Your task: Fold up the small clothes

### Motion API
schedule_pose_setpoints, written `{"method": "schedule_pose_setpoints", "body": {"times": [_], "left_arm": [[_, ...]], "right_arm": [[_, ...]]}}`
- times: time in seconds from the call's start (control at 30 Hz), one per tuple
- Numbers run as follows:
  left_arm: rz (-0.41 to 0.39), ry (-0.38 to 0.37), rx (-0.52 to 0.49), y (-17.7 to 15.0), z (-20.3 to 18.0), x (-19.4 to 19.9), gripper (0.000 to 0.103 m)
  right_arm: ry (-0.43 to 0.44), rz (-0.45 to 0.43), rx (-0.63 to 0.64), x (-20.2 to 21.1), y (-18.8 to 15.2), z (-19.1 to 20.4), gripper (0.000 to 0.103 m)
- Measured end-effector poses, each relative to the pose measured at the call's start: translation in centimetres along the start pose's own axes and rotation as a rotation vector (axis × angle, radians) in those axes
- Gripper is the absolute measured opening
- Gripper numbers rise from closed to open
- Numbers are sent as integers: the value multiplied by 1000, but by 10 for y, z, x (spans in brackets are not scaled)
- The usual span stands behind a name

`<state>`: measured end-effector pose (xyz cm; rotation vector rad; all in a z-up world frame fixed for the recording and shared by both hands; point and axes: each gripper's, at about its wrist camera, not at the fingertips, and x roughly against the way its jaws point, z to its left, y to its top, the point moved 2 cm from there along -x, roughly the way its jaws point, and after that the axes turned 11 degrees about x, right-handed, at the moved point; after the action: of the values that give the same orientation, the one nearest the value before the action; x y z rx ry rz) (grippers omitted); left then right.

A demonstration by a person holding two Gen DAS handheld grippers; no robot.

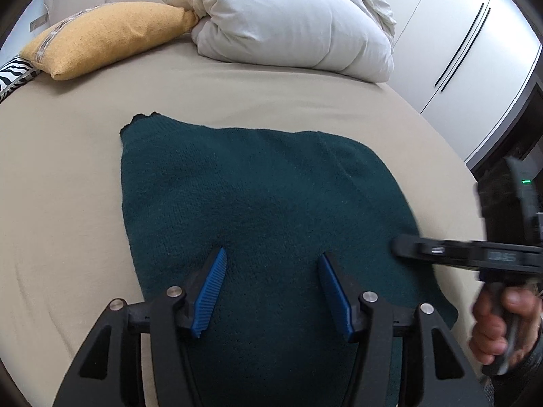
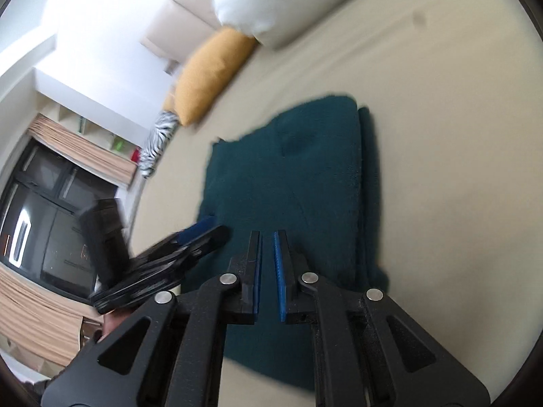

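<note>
Hidden: near hem of the dark green knit garment (image 1: 258,196) lies under the left gripper (image 1: 273,259); right wrist view is blurred
Garment place: flat on the beige bed sheet (image 1: 68,203), folded, long axis running away from both cameras toward the yellow cushion (image 1: 101,37) and white duvet (image 1: 292,23)
Left gripper: jaws apart, nothing between, over the cloth
Right gripper (image 2: 268,235): closed, empty, above the garment
Only right view: folded layers at the garment's right edge; a window (image 2: 44,230)
Only left view: hand (image 1: 499,325) on the right gripper's handle; wardrobe doors (image 1: 451,34)

Home bedroom: bed (image 1: 237,91), duvet (image 1: 288,17), yellow cushion (image 1: 105,37), wardrobe (image 1: 458,34).
</note>
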<state>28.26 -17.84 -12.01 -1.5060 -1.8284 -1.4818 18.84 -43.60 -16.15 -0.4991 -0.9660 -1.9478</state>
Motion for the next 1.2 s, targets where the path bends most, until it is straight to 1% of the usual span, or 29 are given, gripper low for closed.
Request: {"method": "schedule_pose_setpoints", "body": {"times": [0.03,0.07,0.1,0.17,0.2,0.23,0.27,0.3,0.33,0.4,0.47,0.5,0.53,0.6,0.63,0.73,0.8,0.9,0.97,1.03,1.1,1.17,1.2], "left_arm": [[1,4,-5,0,-1,-1,59],[2,8,-11,-1,-2,-2,59],[2,14,-15,-1,-2,-2,59],[-1,21,-20,-1,-3,-2,59],[-4,23,-20,-2,-3,-2,59],[-7,23,-21,-2,-3,-2,59],[-9,24,-22,-3,-3,-2,59],[-11,27,-24,-3,-4,-2,59],[-11,31,-27,-4,-5,-2,59],[-12,39,-33,-4,-6,-2,60],[-12,42,-38,-4,-6,-2,60],[-12,44,-39,-5,-6,-2,60],[-12,45,-40,-5,-5,-2,60],[-11,44,-40,-4,-5,-2,60],[-9,43,-39,-4,-5,-2,60],[-10,42,-41,-5,-4,-2,60],[-13,40,-41,-5,-4,-3,60],[-17,35,-41,-6,-4,-3,59],[-20,28,-41,-8,-3,-3,60],[-22,23,-40,-9,-2,-2,59],[-27,11,-32,-9,-1,1,59],[-46,-23,-15,-10,3,10,58],[-54,-41,0,-11,5,16,59]], "right_arm": [[20,-6,-28,-3,-2,-9,0],[59,-30,-57,-2,-4,-16,0],[66,-56,-75,7,-7,-21,0],[18,-75,-59,21,-8,-23,0],[-21,-83,-54,31,-6,-21,0],[-39,-91,-52,38,-4,-21,6],[-59,-106,-45,45,1,-19,8],[-72,-124,-28,51,9,-14,8],[-63,-123,-21,50,18,-15,8],[-27,-94,1,44,37,-6,8],[-9,-59,45,27,52,7,8],[-3,-39,52,12,60,13,8],[0,-20,41,-2,66,15,8],[6,15,-8,-24,76,3,7],[0,14,-22,-31,79,-3,4],[-3,-32,-61,-32,88,-26,0],[6,-75,-101,-26,92,-42,0],[-25,-124,-155,-18,90,-64,0],[-4,-152,-179,-10,86,-76,0],[-54,-182,-170,5,78,-80,0],[-56,-220,-176,27,68,-77,6],[-106,-221,-152,42,56,-68,29],[-128,-230,-122,56,47,-61,49]]}}
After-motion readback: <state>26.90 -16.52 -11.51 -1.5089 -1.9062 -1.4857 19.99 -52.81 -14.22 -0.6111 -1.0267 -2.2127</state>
